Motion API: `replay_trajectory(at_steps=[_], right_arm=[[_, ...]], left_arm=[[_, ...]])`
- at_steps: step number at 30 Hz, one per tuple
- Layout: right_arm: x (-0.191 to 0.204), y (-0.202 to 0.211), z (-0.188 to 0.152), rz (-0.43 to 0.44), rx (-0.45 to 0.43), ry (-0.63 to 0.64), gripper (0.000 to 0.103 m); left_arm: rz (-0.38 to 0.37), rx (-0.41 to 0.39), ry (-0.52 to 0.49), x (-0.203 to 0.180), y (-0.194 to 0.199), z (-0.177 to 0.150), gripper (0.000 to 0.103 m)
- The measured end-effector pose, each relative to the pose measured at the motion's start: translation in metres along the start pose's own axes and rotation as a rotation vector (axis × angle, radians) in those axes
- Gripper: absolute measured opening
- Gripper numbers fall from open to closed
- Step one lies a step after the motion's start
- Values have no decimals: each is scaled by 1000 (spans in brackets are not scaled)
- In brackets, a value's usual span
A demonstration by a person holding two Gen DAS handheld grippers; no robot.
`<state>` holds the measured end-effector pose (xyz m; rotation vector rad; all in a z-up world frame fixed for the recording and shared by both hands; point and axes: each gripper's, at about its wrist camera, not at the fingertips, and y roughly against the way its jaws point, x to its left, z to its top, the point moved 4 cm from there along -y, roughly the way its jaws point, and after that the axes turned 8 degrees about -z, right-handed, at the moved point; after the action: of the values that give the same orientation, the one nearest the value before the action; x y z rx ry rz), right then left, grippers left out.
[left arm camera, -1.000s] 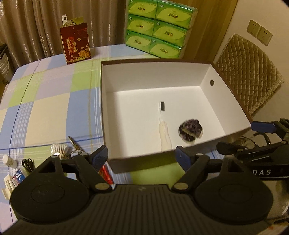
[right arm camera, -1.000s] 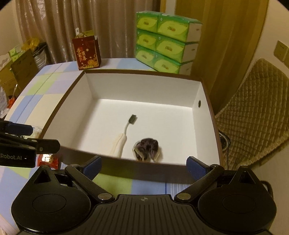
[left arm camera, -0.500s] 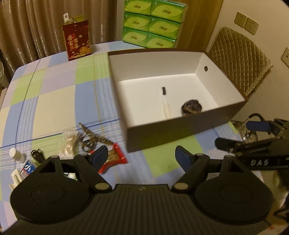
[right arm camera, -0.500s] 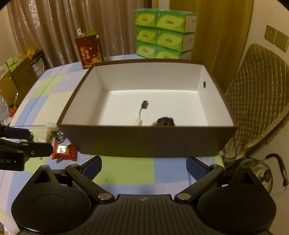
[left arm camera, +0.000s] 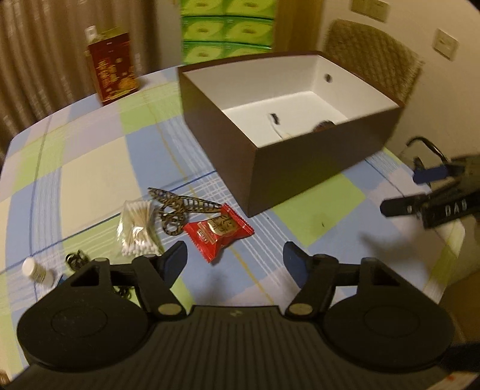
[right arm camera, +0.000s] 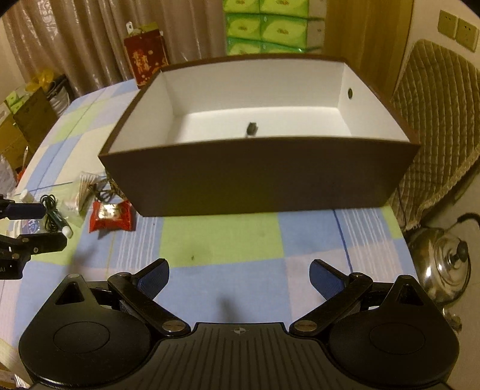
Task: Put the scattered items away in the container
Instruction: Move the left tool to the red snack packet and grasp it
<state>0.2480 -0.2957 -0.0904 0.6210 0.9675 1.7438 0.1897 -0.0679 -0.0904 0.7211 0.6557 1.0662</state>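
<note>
A brown box with a white inside [left arm camera: 300, 168] [right arm camera: 258, 177] stands on the checked tablecloth. Inside lie a toothbrush [left arm camera: 274, 120] [right arm camera: 251, 128] and a dark hair tie [left arm camera: 324, 125]. Left of the box lie a red snack packet [left arm camera: 217, 232] [right arm camera: 111, 216], patterned scissors [left arm camera: 180, 210], a bag of cotton swabs [left arm camera: 136, 228] [right arm camera: 82, 187], a small white bottle [left arm camera: 34, 271], a dark cable [right arm camera: 49, 210] and a marker [right arm camera: 61, 223]. My left gripper [left arm camera: 235, 261] is open and empty, just in front of the red packet. My right gripper [right arm camera: 240, 277] is open and empty, in front of the box.
A red gift bag [left arm camera: 112, 76] and stacked green tissue packs [left arm camera: 228, 28] stand at the table's far side. A quilted chair [right arm camera: 435, 120] and a metal kettle [right arm camera: 444, 264] are beyond the table's right edge. Boxes [right arm camera: 21, 120] stand at the far left.
Both grippers have pulled back and down from above the box. The scattered items left of the box have come into view close before the left gripper. Both stay open.
</note>
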Motion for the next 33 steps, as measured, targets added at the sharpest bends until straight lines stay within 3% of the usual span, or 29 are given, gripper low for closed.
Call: replay_trajectory(at_steps=[11,15,20,22,24,26,33], right_arm=[[-24,-17,-7,-55,70,-61,98],[-30,-22,-8,-65,92,-79,98],[-39,-25,-10,-85,114,-109,97],[-42,-26,-13,-95,126,-123,98],[-45,-27,-16,-104,138,-133,97],[-45,-28,-19,-110,145,-139,97],[-41,-27,-23,-100,150,-147,97]], left_arm=[[-80,74,-264,11,-44,7,60],[-146,127,-373,15,-66,15,60],[-202,205,-473,25,-88,17,50],[-220,228,-494,29,-94,18,49],[-236,262,-504,34,-101,19,41],[-251,283,-507,36,-105,18,26],[-272,246,-428,34,-92,6,22]])
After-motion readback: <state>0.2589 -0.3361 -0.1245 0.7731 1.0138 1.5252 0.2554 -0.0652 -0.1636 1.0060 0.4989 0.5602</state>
